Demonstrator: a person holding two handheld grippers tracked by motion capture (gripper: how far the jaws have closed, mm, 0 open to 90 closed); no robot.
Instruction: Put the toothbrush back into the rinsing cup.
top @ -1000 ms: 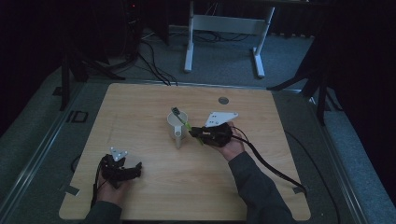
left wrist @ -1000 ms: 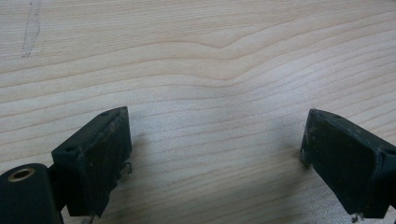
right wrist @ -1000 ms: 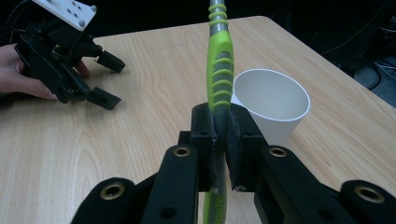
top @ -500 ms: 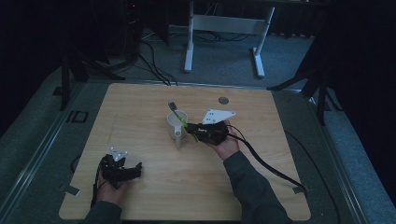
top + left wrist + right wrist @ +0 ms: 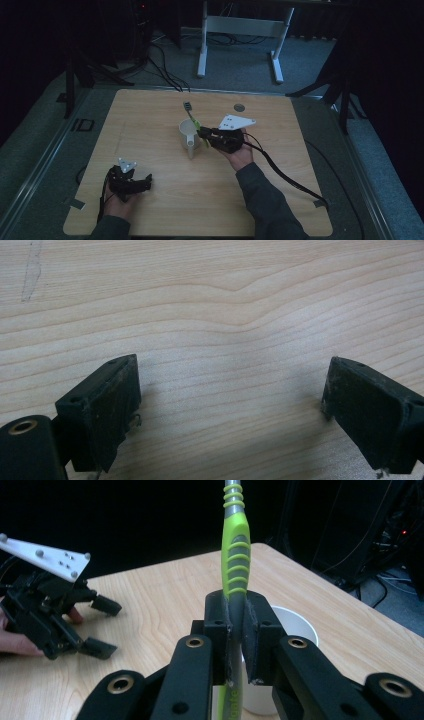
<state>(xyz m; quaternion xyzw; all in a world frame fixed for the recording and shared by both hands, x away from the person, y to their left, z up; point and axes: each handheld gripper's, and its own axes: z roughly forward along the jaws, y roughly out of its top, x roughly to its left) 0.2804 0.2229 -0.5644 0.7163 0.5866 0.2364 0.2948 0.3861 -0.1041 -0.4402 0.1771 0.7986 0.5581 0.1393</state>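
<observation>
Right gripper (image 5: 235, 645) is clenching a toothbrush (image 5: 235, 545) upright, aiming it into the cup (image 5: 189, 133). Left gripper (image 5: 131, 181) is idling on the bench (image 5: 150, 110), fingers released.

Right gripper (image 5: 201, 134) sits mid-table, held level and pointing left, jaws clamped tight with something pinched between them; the hand (image 5: 239, 156) cups it from below, forearm (image 5: 267, 202) coming in from the near edge. Left gripper (image 5: 148, 181) rests at the near left of the table, jaws spread wide with nothing between them, pointing right, hand (image 5: 117, 202) under it.
</observation>
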